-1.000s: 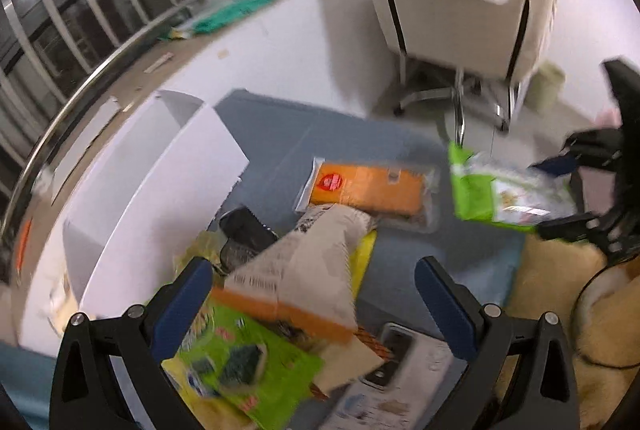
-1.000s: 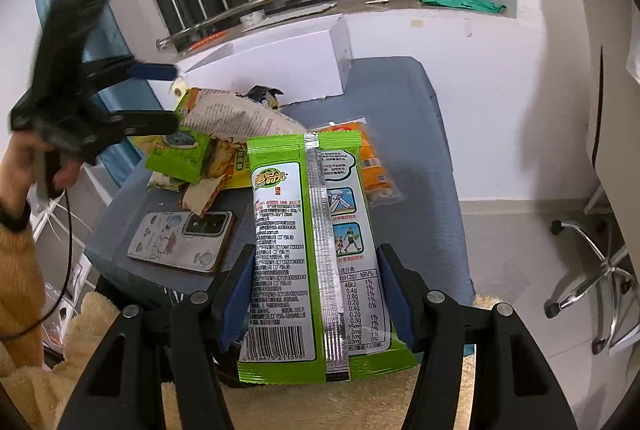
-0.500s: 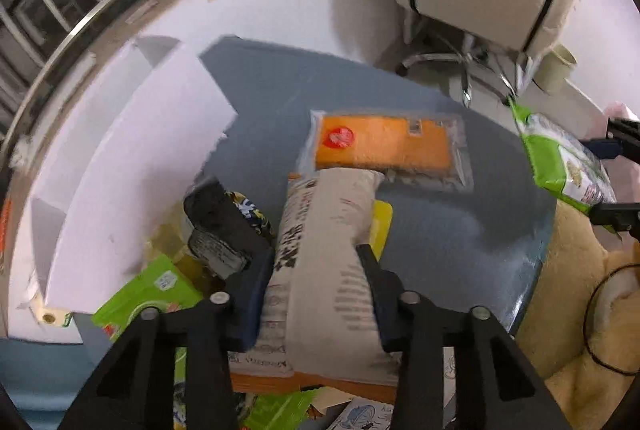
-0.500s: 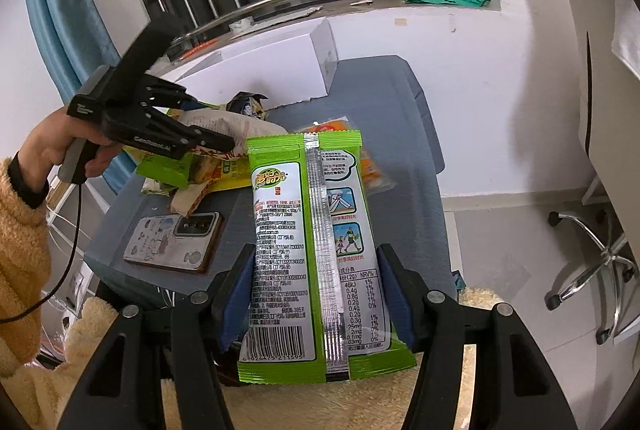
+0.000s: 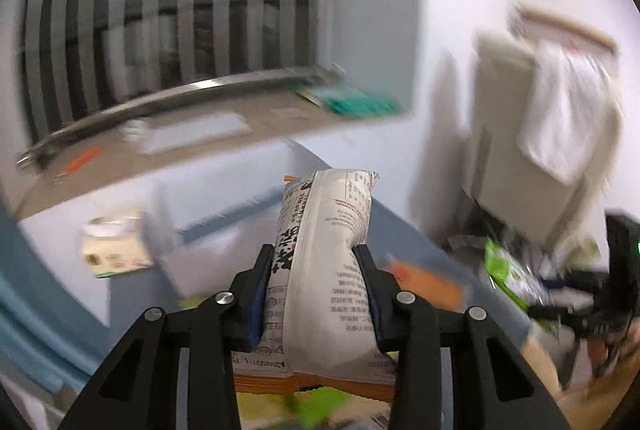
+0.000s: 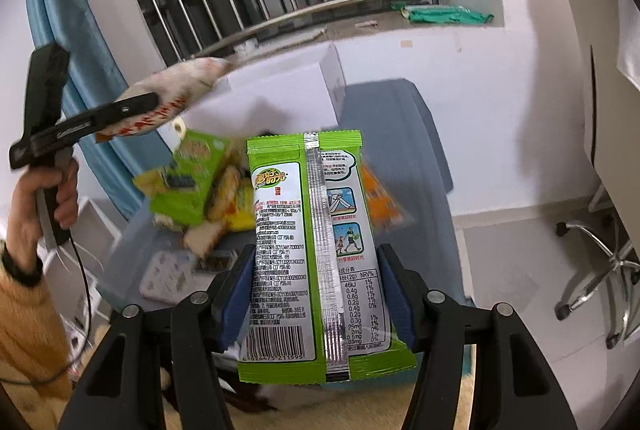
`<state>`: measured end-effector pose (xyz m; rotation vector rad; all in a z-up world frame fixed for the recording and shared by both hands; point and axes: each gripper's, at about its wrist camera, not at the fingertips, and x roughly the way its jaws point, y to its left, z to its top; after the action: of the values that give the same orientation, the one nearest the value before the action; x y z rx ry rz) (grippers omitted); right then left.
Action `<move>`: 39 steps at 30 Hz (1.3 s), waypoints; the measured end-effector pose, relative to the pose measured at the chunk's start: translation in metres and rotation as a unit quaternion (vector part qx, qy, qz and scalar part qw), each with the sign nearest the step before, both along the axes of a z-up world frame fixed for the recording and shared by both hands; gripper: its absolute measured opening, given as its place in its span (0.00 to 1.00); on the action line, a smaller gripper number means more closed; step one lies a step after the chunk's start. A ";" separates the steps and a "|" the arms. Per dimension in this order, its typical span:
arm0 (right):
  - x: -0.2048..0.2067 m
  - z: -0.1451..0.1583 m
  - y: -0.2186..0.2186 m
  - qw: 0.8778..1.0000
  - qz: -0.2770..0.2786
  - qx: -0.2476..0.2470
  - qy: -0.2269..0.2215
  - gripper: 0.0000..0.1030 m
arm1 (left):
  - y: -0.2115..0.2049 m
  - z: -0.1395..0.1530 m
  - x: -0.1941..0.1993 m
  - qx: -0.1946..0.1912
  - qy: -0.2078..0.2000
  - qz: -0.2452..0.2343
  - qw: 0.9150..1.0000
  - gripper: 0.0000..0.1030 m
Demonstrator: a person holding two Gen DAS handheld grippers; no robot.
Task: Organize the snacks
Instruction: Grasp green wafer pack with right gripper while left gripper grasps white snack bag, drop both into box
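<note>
Indoor light is bright and even. The left wrist view is motion-blurred; the right one stays sharp. Fisheye bends both edges.

A white printed snack bag is lifted, a green snack packet held upright.

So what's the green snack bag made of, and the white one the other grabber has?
The green snack bag looks like thin plastic film, glossy, with a shiny silvery seam down its back, so probably foil-lined. The white bag looks like matte, papery-looking film; it dents softly where the left gripper squeezes it. It could be paper or plastic; the picture is too blurry to be sure.
</note>
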<state>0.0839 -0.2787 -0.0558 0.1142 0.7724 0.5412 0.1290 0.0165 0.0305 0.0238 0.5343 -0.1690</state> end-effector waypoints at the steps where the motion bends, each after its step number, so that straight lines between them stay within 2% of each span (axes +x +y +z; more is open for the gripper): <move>1: 0.007 0.005 0.006 1.000 0.000 0.002 -0.008 0.62 | 0.012 0.006 0.001 -0.011 -0.012 0.023 1.000 0.42; 4: 0.034 0.021 0.026 1.000 0.003 0.008 -0.021 0.62 | 0.045 0.014 0.017 -0.047 -0.036 0.091 0.994 0.42; 8: 0.086 0.046 0.061 0.999 0.000 0.014 -0.030 0.62 | 0.076 0.013 0.050 -0.066 -0.037 0.129 0.989 0.42; 11: 0.139 0.062 0.090 1.000 -0.004 0.020 -0.016 0.62 | 0.085 0.007 0.085 -0.058 -0.024 0.145 0.987 0.42; 15: 0.212 0.074 0.132 1.000 -0.006 0.003 0.003 0.62 | 0.087 -0.010 0.142 -0.062 0.013 0.152 0.986 0.42; 20: 0.283 0.081 0.179 0.999 -0.015 -0.037 0.010 0.62 | 0.082 -0.025 0.181 -0.026 0.035 0.157 0.987 0.43; 21: 0.292 0.079 0.184 0.999 -0.015 -0.038 0.013 0.62 | 0.082 -0.027 0.186 -0.015 0.038 0.164 0.986 0.45; 22: 0.302 0.076 0.190 0.999 -0.014 -0.039 0.018 0.63 | 0.083 -0.028 0.190 -0.005 0.038 0.168 0.985 0.53; 23: 0.309 0.074 0.193 0.999 -0.014 -0.036 0.020 0.65 | 0.084 -0.029 0.192 0.008 0.039 0.170 0.985 0.63; 24: 0.316 0.071 0.195 0.999 -0.013 -0.035 0.022 0.72 | 0.084 -0.028 0.193 0.027 0.040 0.173 0.984 0.89; 25: 0.322 0.069 0.197 0.999 -0.012 -0.035 0.022 0.78 | 0.084 -0.028 0.192 0.038 0.036 0.174 0.983 1.00; 26: 0.325 0.068 0.198 0.999 -0.012 -0.036 0.020 0.93 | 0.084 -0.027 0.188 0.045 0.028 0.173 0.984 1.00; 27: 0.327 0.065 0.198 0.999 -0.012 -0.041 0.022 1.00 | 0.085 -0.026 0.184 0.048 0.022 0.166 0.985 1.00; 29: 0.327 0.065 0.196 0.999 -0.003 -0.029 0.021 1.00 | 0.087 -0.023 0.174 0.045 0.016 0.151 0.987 1.00; 33: 0.310 0.072 0.187 1.000 -0.005 -0.024 -0.013 1.00 | 0.087 -0.015 0.160 0.040 0.006 0.147 0.988 1.00; 39: 0.278 0.097 0.167 0.999 0.025 0.027 -0.037 1.00 | 0.072 0.002 0.127 0.049 -0.007 0.125 0.991 1.00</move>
<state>0.3624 -0.1120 0.0409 0.1248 0.6899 0.6115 0.2558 0.0886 0.0325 0.0523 0.5271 0.1027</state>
